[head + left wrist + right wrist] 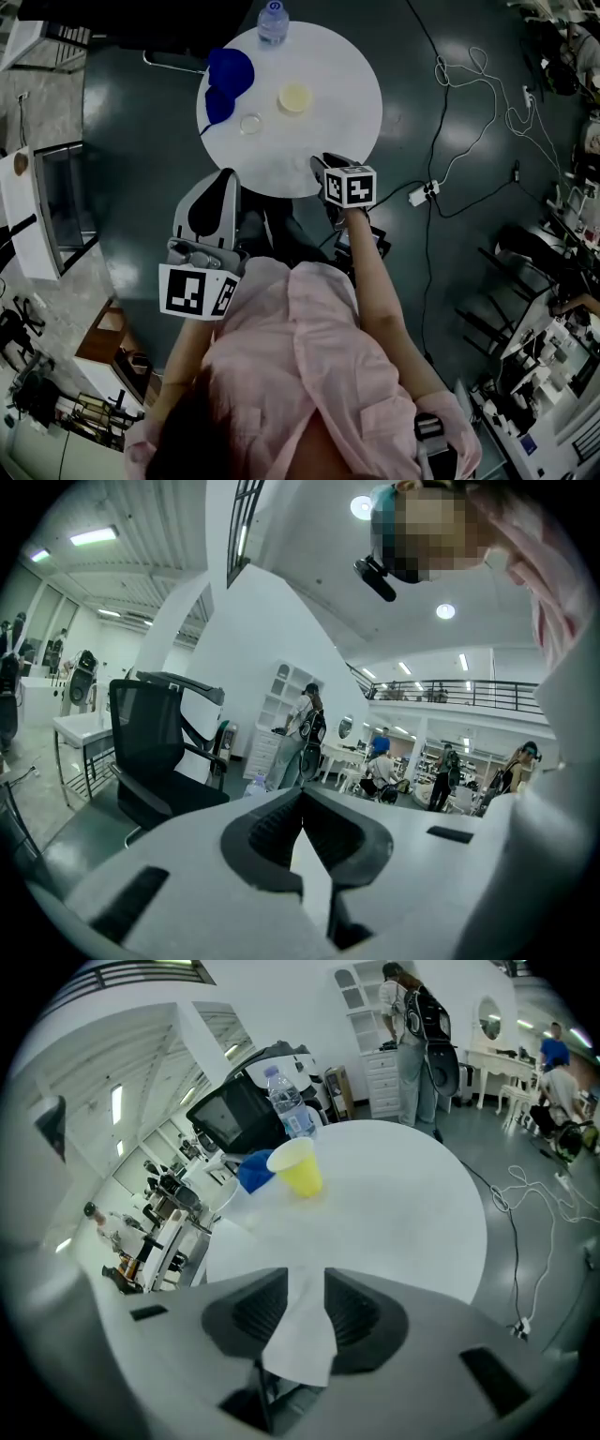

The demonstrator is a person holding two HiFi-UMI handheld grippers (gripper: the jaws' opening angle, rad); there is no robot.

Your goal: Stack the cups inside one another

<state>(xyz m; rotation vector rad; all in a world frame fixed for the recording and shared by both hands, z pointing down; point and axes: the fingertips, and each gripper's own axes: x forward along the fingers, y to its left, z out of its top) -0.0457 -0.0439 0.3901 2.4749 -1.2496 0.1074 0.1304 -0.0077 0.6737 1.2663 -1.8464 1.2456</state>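
I am at the very beginning of the stacking: no cup is in my hands, and the cups stand separately on the round table (328, 141). The yellow cup (298, 1168) stands upright near the middle of the table, with its mouth up. A small clear cup (250, 123) is near it on the left, not touching it. Two blue cups (229, 77) are at the far left part of the table, touching each other. I cannot tell if one already sits in the other. A water bottle (273, 21) stands at the far edge.

My right gripper (302, 1283) is over the near edge of the table and points down toward the top. Its jaws are a little apart, and between them I see only the white table. My left gripper (302, 808) is low beside my body, off the table. Its jaws are together at the tips and hold nothing.

I think the step now is the approach to the first cup. For the next move, the right gripper must go forward across the table to the yellow cup. It should take the wall with one jaw inside the rim and one outside, and press softly, because such a thin cup can bend or tip over.
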